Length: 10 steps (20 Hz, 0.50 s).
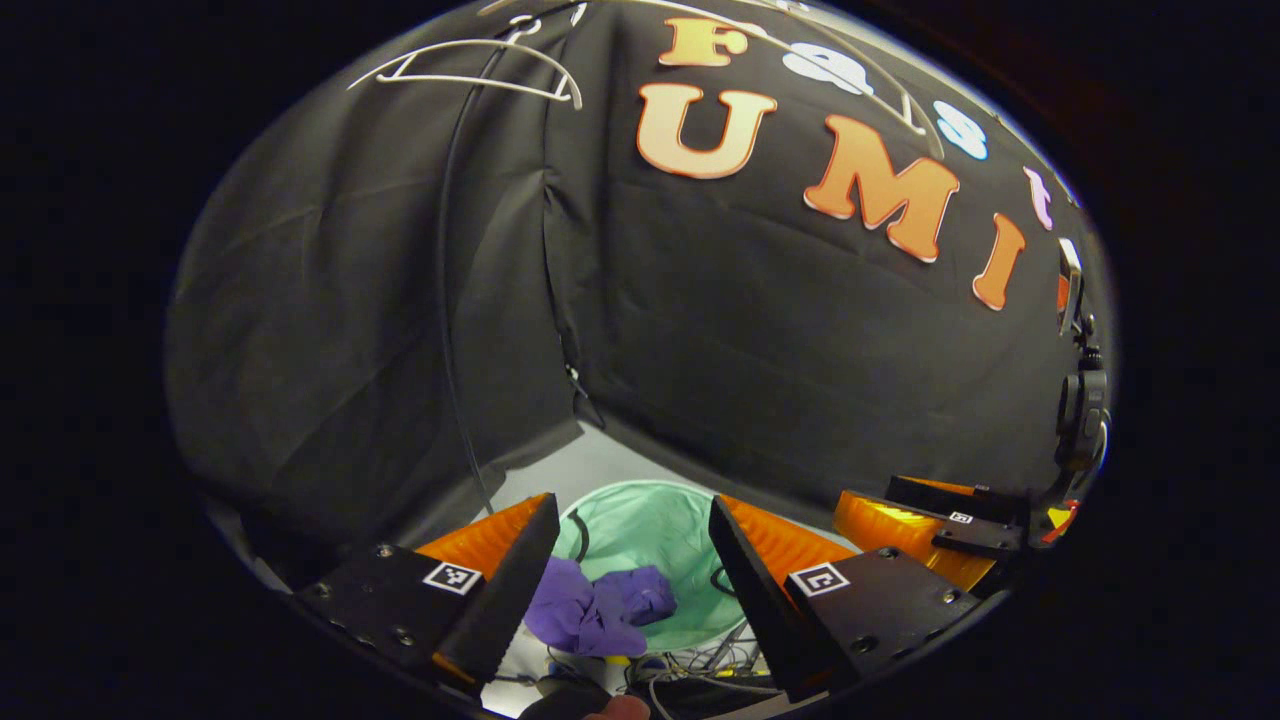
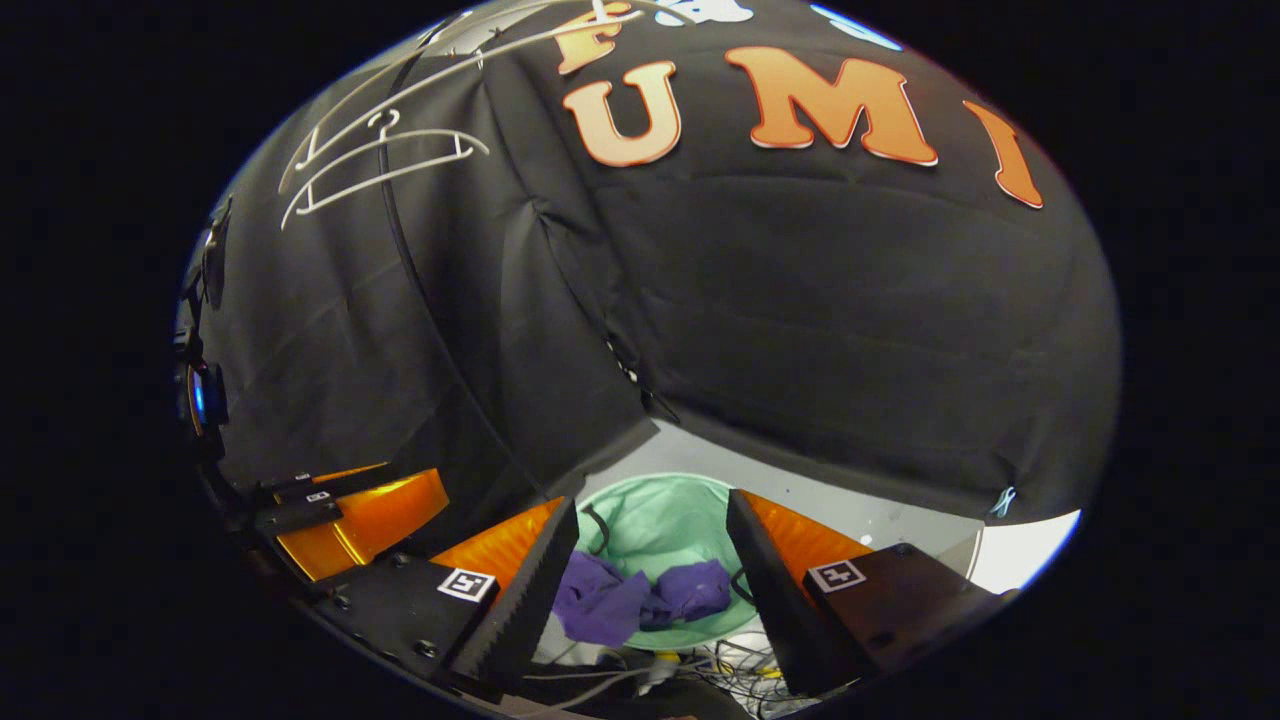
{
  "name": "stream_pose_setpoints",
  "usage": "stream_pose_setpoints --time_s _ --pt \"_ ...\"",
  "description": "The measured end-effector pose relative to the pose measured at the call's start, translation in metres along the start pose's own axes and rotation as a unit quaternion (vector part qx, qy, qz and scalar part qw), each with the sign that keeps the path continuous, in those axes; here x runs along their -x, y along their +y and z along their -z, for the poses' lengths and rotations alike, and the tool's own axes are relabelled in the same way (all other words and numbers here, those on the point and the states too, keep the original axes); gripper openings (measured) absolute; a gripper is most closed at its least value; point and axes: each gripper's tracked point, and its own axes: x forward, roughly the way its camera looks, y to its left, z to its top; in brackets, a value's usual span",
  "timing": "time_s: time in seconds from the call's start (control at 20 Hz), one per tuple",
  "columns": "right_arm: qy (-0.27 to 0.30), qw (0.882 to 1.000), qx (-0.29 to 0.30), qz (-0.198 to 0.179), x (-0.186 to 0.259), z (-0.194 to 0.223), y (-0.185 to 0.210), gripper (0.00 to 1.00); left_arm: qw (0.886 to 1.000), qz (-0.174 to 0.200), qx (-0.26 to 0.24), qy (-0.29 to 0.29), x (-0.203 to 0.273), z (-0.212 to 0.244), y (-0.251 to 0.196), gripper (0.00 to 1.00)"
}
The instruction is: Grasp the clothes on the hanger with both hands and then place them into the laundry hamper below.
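Purple garment [image 1: 598,608] slumped in green hamper [image 1: 640,520], probably thin, limp, light; pinch a bunched fold near rim. Left gripper [image 1: 633,570], right gripper [image 2: 650,585]: jaws apart, empty

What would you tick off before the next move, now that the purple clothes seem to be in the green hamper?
1. Purple clothes inside the green hamper: ok.
2. White hanger bare: ok.
3. Left gripper open, holding nothing: ok.
4. Right gripper open, holding nothing: ok.
5. Clothes fully below the hamper rim: cannot tell; the near part is hidden by the fingers.
6. Cables on the floor clear of the hamper: cannot tell.
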Motion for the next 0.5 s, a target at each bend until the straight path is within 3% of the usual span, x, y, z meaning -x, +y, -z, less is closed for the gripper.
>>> stream_pose_setpoints --time_s 0.15,0.3,0.45,0.5 --pt "-0.034 0.999 0.000 -0.004 0.015 -0.037 0.002 0.98 0.997 -0.006 -0.023 -0.078 0.020 -0.061 0.006 0.96" --pt "-0.089 0.996 0.020 -0.004 0.032 -0.075 0.009 0.98 0.993 0.001 -0.005 -0.121 0.050 -0.098 0.007 0.96" --pt "-0.152 0.988 0.038 0.006 0.053 -0.116 0.005 0.98 0.982 0.003 -0.011 -0.188 0.074 -0.136 0.009 0.95" --pt "-0.172 0.984 0.037 0.006 0.060 -0.130 0.006 0.98 0.978 -0.007 -0.022 -0.207 0.081 -0.148 0.012 0.99"
